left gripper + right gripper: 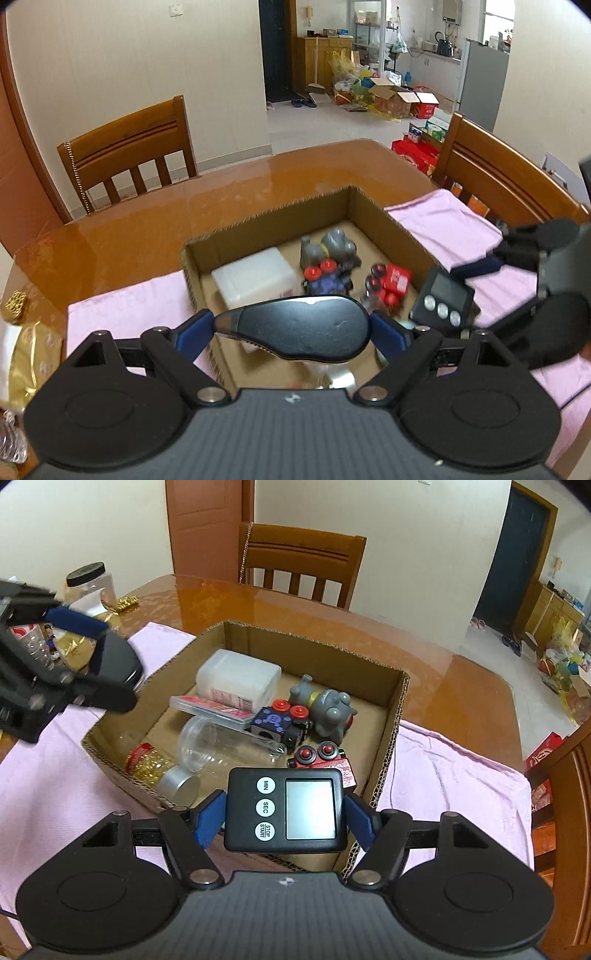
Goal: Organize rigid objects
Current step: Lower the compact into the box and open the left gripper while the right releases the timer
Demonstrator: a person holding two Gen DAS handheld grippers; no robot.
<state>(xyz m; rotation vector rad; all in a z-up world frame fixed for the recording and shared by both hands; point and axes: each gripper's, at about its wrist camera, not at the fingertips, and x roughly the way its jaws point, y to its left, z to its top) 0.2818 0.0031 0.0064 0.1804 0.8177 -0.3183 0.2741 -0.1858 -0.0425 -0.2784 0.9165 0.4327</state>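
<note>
The left hand-held gripper point(291, 326) was closed on a black teardrop-shaped plastic object point(295, 326), long axis crosswise between the blue pads. The right hand-held gripper point(286, 814) clamped a black rectangular digital timer point(286, 808), screen up, long axis crosswise. Both were held above the near edge of the open brown cardboard box point(325, 653) on the pink cloth point(450, 775) covering the glossy wooden surface point(461, 675).
</note>
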